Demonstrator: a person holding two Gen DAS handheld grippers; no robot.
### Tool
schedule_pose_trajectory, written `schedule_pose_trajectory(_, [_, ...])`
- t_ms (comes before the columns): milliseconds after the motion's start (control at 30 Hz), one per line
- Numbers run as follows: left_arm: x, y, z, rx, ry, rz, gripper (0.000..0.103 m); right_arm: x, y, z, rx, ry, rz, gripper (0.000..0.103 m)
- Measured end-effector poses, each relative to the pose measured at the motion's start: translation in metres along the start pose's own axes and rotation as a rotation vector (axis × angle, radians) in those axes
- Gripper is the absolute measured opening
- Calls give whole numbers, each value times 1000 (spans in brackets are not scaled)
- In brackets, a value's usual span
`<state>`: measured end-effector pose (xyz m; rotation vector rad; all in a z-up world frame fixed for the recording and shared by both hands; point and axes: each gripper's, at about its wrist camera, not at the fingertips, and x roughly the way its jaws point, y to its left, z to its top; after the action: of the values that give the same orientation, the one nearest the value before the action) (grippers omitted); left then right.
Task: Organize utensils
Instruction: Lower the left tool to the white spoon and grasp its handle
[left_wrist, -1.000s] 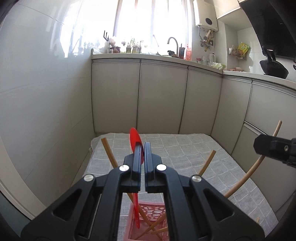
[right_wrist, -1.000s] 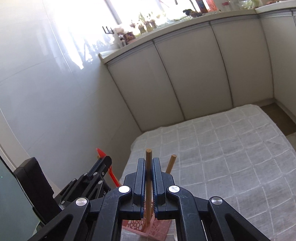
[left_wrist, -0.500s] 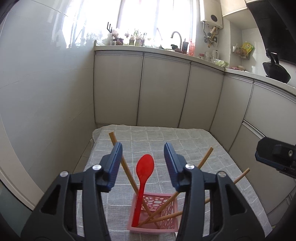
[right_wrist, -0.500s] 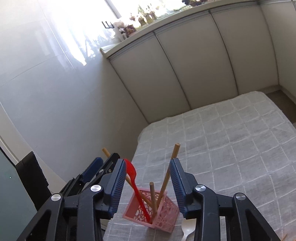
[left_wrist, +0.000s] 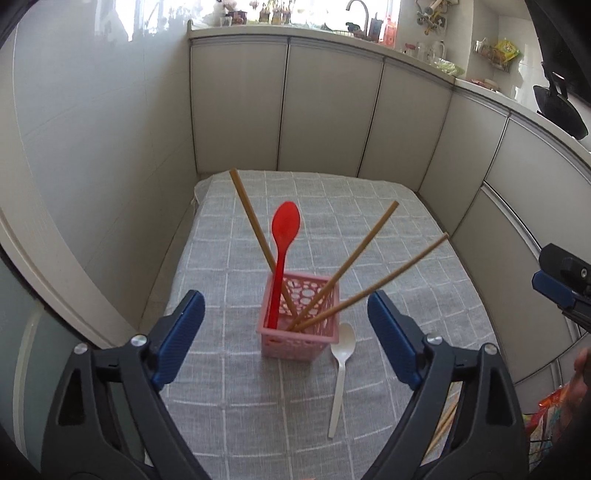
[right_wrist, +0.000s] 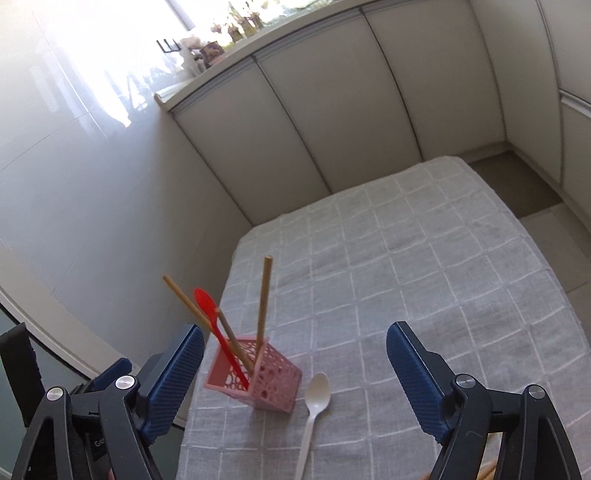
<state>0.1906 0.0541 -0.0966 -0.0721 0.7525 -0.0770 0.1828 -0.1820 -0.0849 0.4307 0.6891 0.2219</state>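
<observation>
Now both my grippers stood wide, their jaws having just been opening, and nothing lay between the pads of either. My left gripper (left_wrist: 286, 319) hung above the near side of the pink basket (left_wrist: 300, 341), which stood upright on the grey checked cloth (left_wrist: 229, 266). The red spoon (left_wrist: 283, 236) stood in the basket's left side, bowl up, leaning slightly. Three chopsticks (left_wrist: 360, 253) rested in the basket too: one slanted away to the left behind the spoon, two fanned out to the right. A white spoon (left_wrist: 341, 369) lay flat on the cloth just right of the basket, bowl towards it, handle pointing back at me; whether it touched the basket I could not tell.

My right gripper (right_wrist: 295, 373) looked down from the other side, with the basket (right_wrist: 273, 384) near its left finger (right_wrist: 173, 380) and the white spoon (right_wrist: 312, 417) between the fingers but lower, on the cloth. More chopstick ends (left_wrist: 445, 424) showed at the lower right of the left view, behind my right finger there. Part of the right gripper's body (left_wrist: 563, 284) showed at that view's right edge, well clear of the basket.
</observation>
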Motion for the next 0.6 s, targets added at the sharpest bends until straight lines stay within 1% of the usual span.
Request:
schedule_pose_trajectory(100, [0,-5,-12,-3,50,2,94,-4,-12,-5,8,35,-45,89])
schedule_pose_trajectory(167, [2,-10,-21,8,85,7,95,-6,-20,-10,8,58,-79,91])
schedule_pose_trajectory(367, [15,-29,-45,75,176,23,95,-7,-44,-26,5,139,-172,95])
schedule_pose_trajectory(500, [25,-43,-58,150,227,50,95,0,-66,-41,19,232,-248,95])
schedule_pose_trajectory(600, [34,-52,-62,190,266,43,95,5,-85,-52,36,310,-292,95])
